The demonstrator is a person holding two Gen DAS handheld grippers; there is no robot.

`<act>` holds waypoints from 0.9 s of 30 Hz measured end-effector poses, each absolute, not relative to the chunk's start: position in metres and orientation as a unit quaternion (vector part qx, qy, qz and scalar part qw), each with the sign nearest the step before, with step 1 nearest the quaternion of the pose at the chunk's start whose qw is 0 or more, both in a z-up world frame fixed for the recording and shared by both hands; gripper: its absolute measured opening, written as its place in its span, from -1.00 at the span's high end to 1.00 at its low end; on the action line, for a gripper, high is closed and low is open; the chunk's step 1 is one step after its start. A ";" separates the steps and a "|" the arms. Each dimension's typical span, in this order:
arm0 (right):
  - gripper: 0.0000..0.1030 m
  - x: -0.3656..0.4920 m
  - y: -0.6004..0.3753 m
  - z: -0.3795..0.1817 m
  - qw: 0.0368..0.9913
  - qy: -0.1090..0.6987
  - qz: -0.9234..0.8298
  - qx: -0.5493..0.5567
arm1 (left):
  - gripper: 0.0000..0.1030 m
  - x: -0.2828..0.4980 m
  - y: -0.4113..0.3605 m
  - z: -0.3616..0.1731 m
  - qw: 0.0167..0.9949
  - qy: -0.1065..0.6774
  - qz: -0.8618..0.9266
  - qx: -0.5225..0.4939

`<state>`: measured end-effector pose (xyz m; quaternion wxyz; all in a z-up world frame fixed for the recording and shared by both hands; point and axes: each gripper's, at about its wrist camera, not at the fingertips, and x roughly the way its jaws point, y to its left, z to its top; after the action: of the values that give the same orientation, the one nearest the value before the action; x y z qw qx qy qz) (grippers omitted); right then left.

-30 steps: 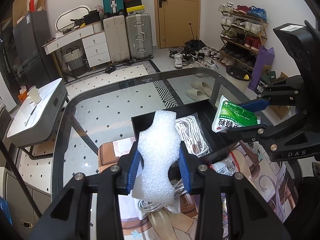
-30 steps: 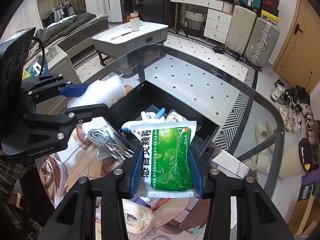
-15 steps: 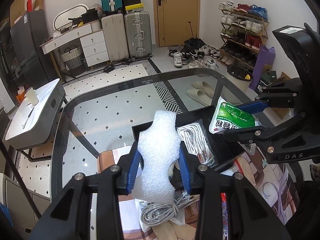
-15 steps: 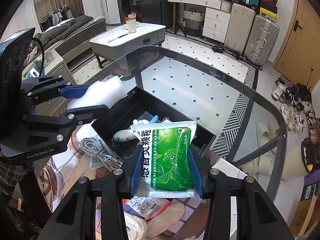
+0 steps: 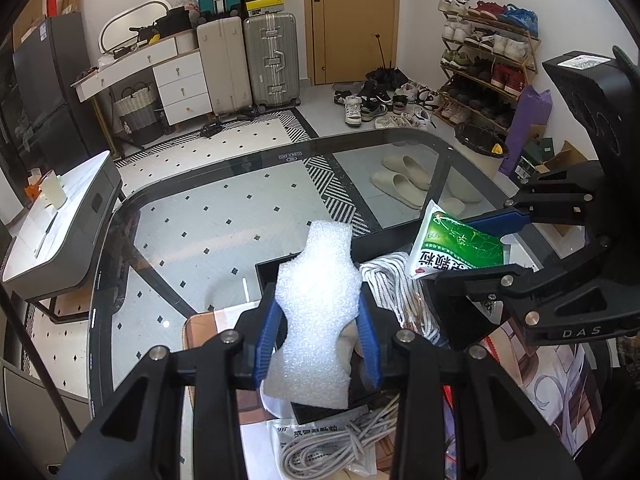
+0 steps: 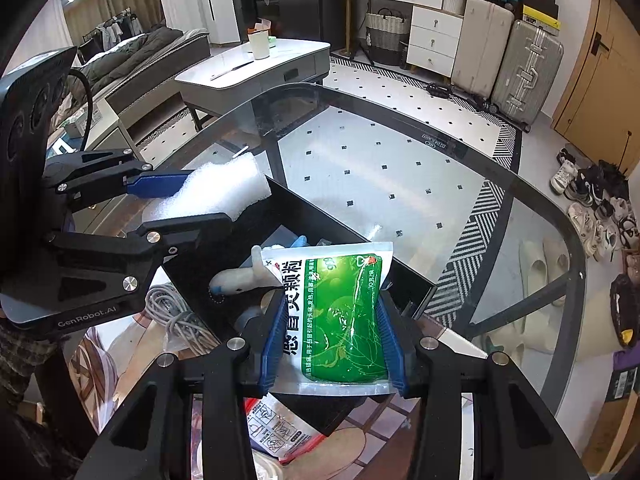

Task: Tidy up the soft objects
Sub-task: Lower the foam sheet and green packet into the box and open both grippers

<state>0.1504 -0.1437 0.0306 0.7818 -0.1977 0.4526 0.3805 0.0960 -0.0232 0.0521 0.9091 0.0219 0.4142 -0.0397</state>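
My left gripper [image 5: 318,334] is shut on a white foam sheet [image 5: 320,312] that sticks up between its blue pads, above the near left corner of a black tray [image 5: 376,240]. My right gripper [image 6: 332,338] is shut on a green and white medicine pouch [image 6: 340,312], held over the same tray [image 6: 320,210]. In the right wrist view the left gripper [image 6: 192,204] with the foam [image 6: 224,188] hangs at the tray's left side. A white coiled cord [image 5: 394,284] and a white and blue soft toy [image 6: 240,280] lie inside the tray.
The tray stands on a printed mat [image 5: 552,376] on a glass table [image 5: 224,224]. A grey cable bundle [image 5: 332,448] in a bag and another medicine packet [image 6: 276,428] lie on the mat in front of the tray. Floor, slippers and suitcases show beyond.
Both grippers have drawn back a little from the tray, still holding the foam and the pouch. More of the grey cable bundle and the mat shows below the left gripper.
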 end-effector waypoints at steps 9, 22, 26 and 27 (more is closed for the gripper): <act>0.15 0.162 -0.140 0.016 0.777 0.465 0.378 -0.194 | 0.32 0.108 -0.024 0.039 0.903 0.426 -0.045 0.018; 0.15 0.170 -0.128 0.003 0.770 0.470 0.387 -0.188 | 0.32 0.116 -0.038 0.022 0.889 0.453 -0.062 0.018; 0.15 0.170 -0.124 -0.002 0.765 0.476 0.388 -0.194 | 0.32 0.116 -0.040 0.018 0.885 0.461 -0.062 0.018; 0.15 0.170 -0.124 -0.004 0.763 0.479 0.388 -0.194 | 0.31 0.115 -0.041 0.016 0.883 0.464 -0.062 0.022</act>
<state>0.1704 -0.1240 -0.0037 0.7628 -0.1944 0.4790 0.3884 0.1153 -0.0408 0.0165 0.8833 0.0222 0.4641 -0.0625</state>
